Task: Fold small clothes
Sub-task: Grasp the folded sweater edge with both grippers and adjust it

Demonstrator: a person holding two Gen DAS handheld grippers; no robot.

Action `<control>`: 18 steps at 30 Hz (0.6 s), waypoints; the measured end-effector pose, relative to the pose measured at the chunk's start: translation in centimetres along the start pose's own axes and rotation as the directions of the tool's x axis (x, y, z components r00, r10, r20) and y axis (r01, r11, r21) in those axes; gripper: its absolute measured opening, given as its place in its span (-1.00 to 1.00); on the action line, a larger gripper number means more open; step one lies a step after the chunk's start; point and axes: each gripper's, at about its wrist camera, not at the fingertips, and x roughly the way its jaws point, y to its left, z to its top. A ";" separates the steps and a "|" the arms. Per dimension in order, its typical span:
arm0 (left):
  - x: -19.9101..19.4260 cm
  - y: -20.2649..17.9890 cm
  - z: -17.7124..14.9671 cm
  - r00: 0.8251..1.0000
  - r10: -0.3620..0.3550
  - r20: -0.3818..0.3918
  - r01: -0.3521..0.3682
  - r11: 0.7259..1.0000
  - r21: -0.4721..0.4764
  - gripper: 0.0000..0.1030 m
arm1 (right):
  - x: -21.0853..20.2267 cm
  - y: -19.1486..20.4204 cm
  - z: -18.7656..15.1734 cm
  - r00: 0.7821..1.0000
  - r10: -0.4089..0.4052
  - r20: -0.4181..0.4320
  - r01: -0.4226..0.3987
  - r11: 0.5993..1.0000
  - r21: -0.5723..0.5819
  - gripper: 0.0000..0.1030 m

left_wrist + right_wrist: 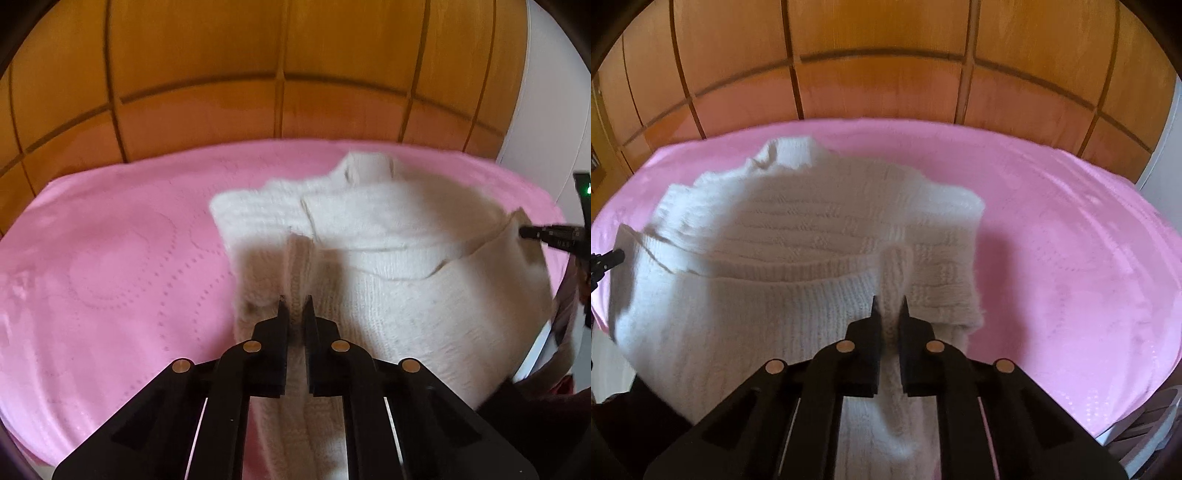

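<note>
A small white knitted sweater (369, 229) lies partly on a pink bedspread (110, 258), its near hem lifted. My left gripper (295, 304) is shut on the hem's left corner, a ridge of knit pinched between its fingers. My right gripper (889, 304) is shut on the hem's right corner in the same way. The sweater (798, 229) hangs stretched between both grippers, and its collar lies at the far end. The right gripper's tip also shows in the left wrist view (528, 232), and the left gripper's tip shows in the right wrist view (613, 255).
The pink bedspread (1071, 240) covers the bed. A wooden panelled headboard (280, 74) rises behind it. A white wall (554, 92) stands at the right. Dark cloth (1152, 424) lies off the bed's right edge.
</note>
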 end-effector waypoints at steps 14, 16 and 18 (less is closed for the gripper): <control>1.1 3.6 8.1 0.994 -0.023 0.107 0.040 0.987 -0.154 -0.90 | -0.6 -1.9 8.8 0.990 0.024 0.136 -0.033 0.997 0.071 -0.88; 2.9 4.1 10.0 0.995 -0.017 0.099 0.033 0.986 -0.164 -0.90 | 0.8 -2.5 10.5 0.990 0.012 0.139 -0.025 0.995 0.093 -0.88; 4.1 4.4 11.3 0.995 -0.005 0.095 0.021 0.986 -0.165 -0.90 | 2.3 -3.0 12.1 0.990 -0.010 0.143 -0.006 0.994 0.111 -0.88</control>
